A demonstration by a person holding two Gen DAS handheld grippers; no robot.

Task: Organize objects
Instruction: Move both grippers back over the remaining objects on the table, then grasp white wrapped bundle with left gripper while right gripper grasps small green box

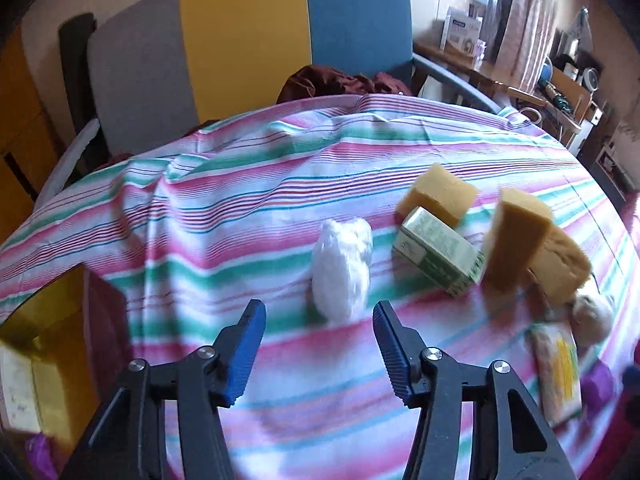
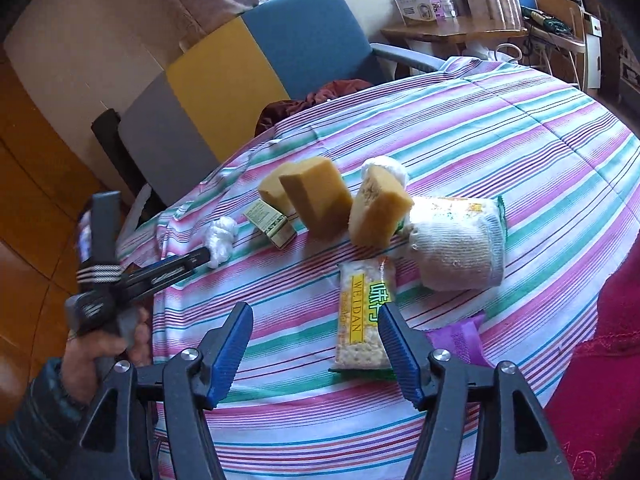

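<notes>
On the striped tablecloth lie a white wad, a green carton, yellow sponges, a cracker packet and a white knit roll. My left gripper is open and empty, just short of the white wad. It shows in the right wrist view beside that wad. My right gripper is open and empty over the near cloth, with the cracker packet by its right finger. The carton and sponges lie beyond.
A grey, yellow and blue chair with dark red cloth stands behind the table. A yellow box sits at the left edge. A purple packet lies near right. A cluttered desk stands at the back right.
</notes>
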